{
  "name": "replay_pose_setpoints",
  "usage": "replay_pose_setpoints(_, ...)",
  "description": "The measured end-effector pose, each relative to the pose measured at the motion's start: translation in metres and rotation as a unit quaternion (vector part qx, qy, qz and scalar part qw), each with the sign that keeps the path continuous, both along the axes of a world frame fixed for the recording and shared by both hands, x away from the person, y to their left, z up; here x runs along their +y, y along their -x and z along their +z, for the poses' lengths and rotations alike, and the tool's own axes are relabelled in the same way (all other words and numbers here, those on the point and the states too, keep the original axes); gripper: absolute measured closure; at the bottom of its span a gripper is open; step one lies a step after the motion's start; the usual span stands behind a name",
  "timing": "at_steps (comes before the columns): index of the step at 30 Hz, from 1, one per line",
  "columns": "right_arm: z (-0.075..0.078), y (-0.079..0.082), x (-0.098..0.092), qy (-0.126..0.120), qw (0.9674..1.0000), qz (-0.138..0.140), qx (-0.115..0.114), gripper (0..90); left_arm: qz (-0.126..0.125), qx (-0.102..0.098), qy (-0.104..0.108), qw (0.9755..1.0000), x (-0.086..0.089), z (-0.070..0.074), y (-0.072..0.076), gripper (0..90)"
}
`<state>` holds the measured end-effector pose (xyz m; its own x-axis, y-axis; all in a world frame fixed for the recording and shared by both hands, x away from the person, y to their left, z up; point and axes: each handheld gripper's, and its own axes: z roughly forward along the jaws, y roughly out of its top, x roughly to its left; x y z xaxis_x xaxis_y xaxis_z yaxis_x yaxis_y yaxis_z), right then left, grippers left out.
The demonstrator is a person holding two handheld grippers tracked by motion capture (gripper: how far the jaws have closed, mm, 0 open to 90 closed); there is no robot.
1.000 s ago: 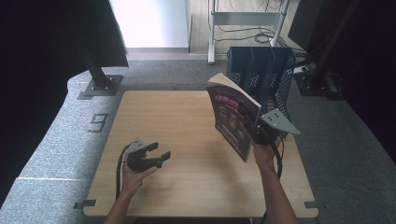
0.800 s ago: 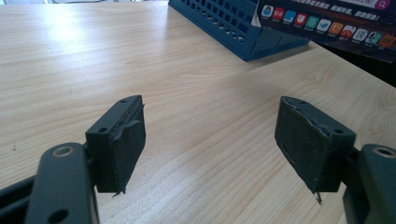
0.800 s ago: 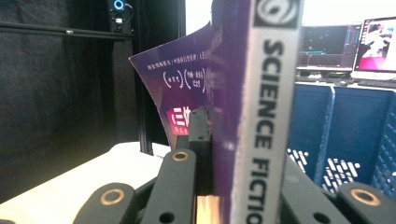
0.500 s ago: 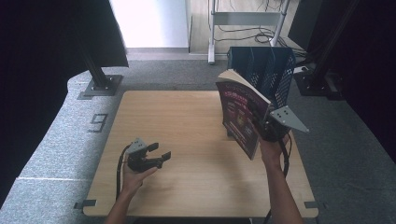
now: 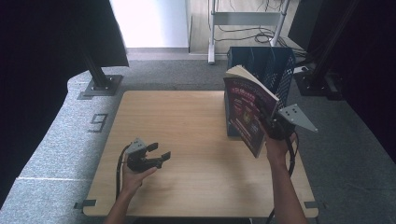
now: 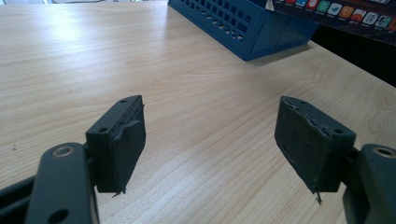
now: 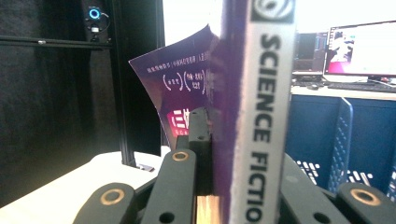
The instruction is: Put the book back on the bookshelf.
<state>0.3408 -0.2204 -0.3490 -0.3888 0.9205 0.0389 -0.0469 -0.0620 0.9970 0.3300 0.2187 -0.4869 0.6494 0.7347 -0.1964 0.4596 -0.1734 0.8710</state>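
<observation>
A purple paperback (image 5: pixel 246 109) with "SCIENCE FICTION" on its spine (image 7: pixel 268 116) stands upright in the air over the right side of the table. My right gripper (image 5: pixel 267 120) is shut on it near the spine, and one black finger (image 7: pixel 198 135) presses its cover. The book hangs just in front of a blue mesh file rack (image 5: pixel 264 63) at the table's back right. My left gripper (image 5: pixel 159 150) rests low at the front left, jaws open (image 6: pixel 210 140) with nothing between them, pointing toward the rack (image 6: pixel 243 23).
The wooden table (image 5: pixel 187 121) has bare room in its middle and along its left side. Black stands and curtains sit on the grey floor behind and to both sides. The right edge of the table lies close under the right hand.
The right gripper has carried the book a little to the right and back, closer to the blue rack. The left gripper has stayed where it was.
</observation>
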Motion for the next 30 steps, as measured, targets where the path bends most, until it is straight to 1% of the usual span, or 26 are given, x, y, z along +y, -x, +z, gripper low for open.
replay_pose_setpoints(13, 0.003, -0.003, -0.01, -0.008, 0.9998, -0.02, -0.002, 81.6, 0.0, 0.001, -0.001, 1.0, 0.0, 0.0, 0.0, 24.6)
replay_pose_setpoints(24, 0.007, -0.008, -0.01, -0.013, 0.9995, -0.029, -0.008, 81.6, 0.001, 0.001, -0.001, 1.0, 0.001, 0.0, -0.001, 24.7)
replay_pose_setpoints(30, 0.005, -0.013, -0.01, -0.017, 0.9992, -0.035, -0.006, 81.6, 0.002, 0.002, 0.0, 1.0, 0.002, 0.0, -0.001, 24.7)
